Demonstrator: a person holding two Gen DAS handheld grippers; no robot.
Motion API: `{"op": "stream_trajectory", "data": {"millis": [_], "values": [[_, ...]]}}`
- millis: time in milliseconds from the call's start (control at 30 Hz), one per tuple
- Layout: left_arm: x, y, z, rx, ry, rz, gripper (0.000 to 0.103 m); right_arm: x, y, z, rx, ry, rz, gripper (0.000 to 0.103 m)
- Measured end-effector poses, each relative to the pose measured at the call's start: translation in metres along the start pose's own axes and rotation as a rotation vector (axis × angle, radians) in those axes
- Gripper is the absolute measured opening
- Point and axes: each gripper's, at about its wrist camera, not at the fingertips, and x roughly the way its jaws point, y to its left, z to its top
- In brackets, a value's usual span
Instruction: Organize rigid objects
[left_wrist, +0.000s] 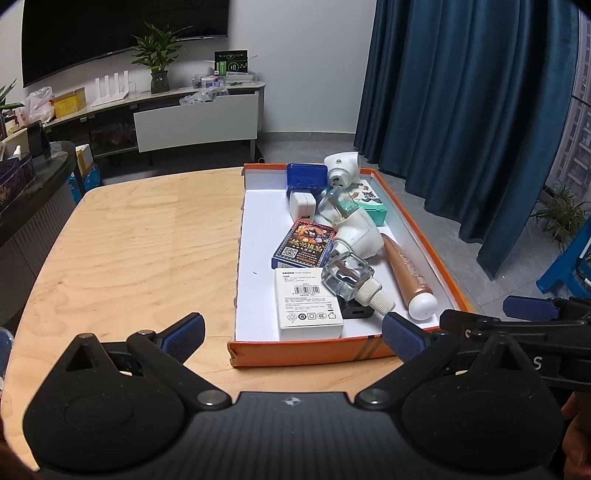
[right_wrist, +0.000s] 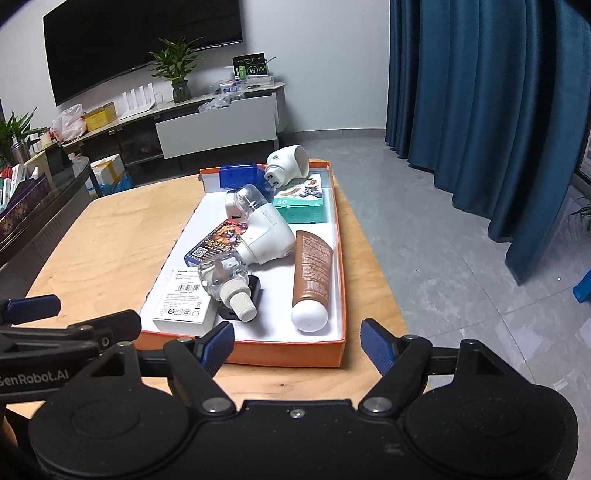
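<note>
Items gathered loose in the orange tray (left_wrist: 306, 356); both tools stand off, holding nothing.
Left gripper (left_wrist: 293, 334) and right gripper (right_wrist: 297, 343) hover at the tray's near wall, fingers wide; white box (left_wrist: 308, 306), clear bottle (left_wrist: 349, 278) and bronze tube (left_wrist: 408, 275) lie jumbled inside, so sorting stage is undetermined.

Both cameras sit low behind their own fingers, looking forward and slightly down across the wooden table (left_wrist: 122, 236) toward the TV wall.

My left wrist view sits at the table's near edge, left of the orange tray (left_wrist: 303, 352), close to its near wall; the tray fills centre-right. The right gripper (left_wrist: 532, 314) pokes in at the right edge.

My right wrist view faces the same way from further right, tray (right_wrist: 288, 350) near centre, grey floor and blue curtain (right_wrist: 491, 110) to the right. The left gripper (right_wrist: 33, 306) shows at its left edge.

Shared: tray and contents, tabletop, TV (right_wrist: 140, 40), low cabinet, curtain.
</note>
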Motion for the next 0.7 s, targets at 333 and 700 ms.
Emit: {"op": "stream_trajectory", "data": {"millis": [333,700], "values": [[0.0012,0.0000,-0.0019,-0.004,0.012,0.006,0.103,0.0032,-0.0007,-0.0005,0.006,0.011,-0.004,0.089],[0.0025,0.0005,-0.0024,-0.004,0.014,0.009,0.103,0.0048,-0.0008,-0.0020,0.007,0.021,-0.003,0.089]]}}
